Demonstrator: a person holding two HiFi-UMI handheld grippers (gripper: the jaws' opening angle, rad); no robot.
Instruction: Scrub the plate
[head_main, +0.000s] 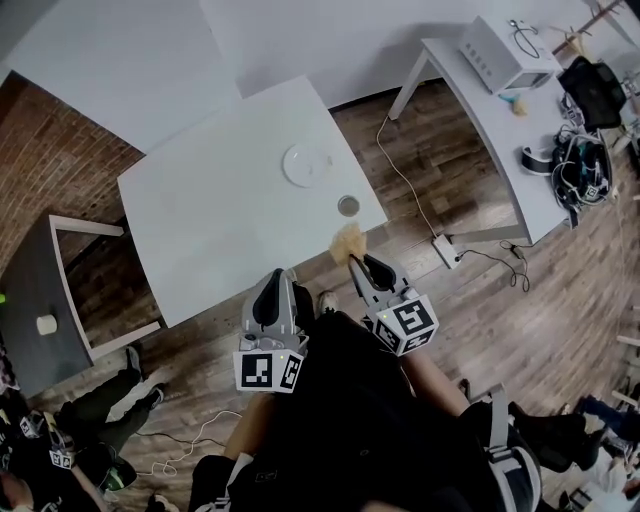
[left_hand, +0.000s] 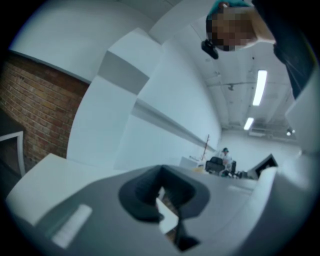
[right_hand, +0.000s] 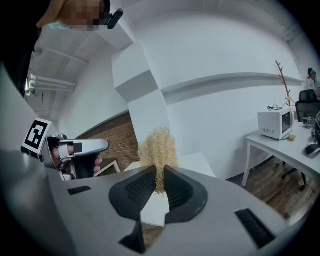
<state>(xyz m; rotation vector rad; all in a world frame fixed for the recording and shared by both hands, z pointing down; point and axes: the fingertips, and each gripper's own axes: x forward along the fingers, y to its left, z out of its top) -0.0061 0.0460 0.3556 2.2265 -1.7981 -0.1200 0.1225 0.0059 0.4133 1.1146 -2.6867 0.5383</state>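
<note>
One scrubber (right_hand: 157, 150) sat clenched in right gripper (right_hand: 159, 180); left gripper (left_hand: 162, 187) closed empty, best used steadying plate (head_main: 307, 165) rim.

The desk (head_main: 220, 200) and the plate (head_main: 307, 165) on it are plain white, set against a brown wood-grain floor (head_main: 480, 300) and a red-brown brick wall (head_main: 50, 150). The scrubber (head_main: 348, 241) is pale straw-yellow. The light grey left gripper (head_main: 280, 275) and right gripper (head_main: 357, 262) have dark grey jaws and cubes patterned with black-and-white square markers.
</note>
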